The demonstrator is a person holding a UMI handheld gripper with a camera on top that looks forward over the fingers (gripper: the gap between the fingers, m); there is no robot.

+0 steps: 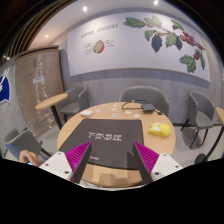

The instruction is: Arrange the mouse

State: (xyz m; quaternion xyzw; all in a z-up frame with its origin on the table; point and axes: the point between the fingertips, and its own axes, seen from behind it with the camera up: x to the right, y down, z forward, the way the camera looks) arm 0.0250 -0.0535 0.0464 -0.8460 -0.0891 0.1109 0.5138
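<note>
A yellow mouse [158, 128] lies on the round wooden table [150, 145], to the right of a dark mouse pad [108, 138] with white lettering. My gripper [112, 162] hovers over the near edge of the pad. Its fingers [78, 156] are spread wide with nothing between them but the pad's surface below. The mouse is ahead of the right finger and off to its right, well apart from it.
Grey chairs [192, 108] stand around the table. A small dark flat thing [148, 107] lies at the table's far edge. A second small table [52, 102] stands at the left. A wall with a leaf mural [170, 38] is behind.
</note>
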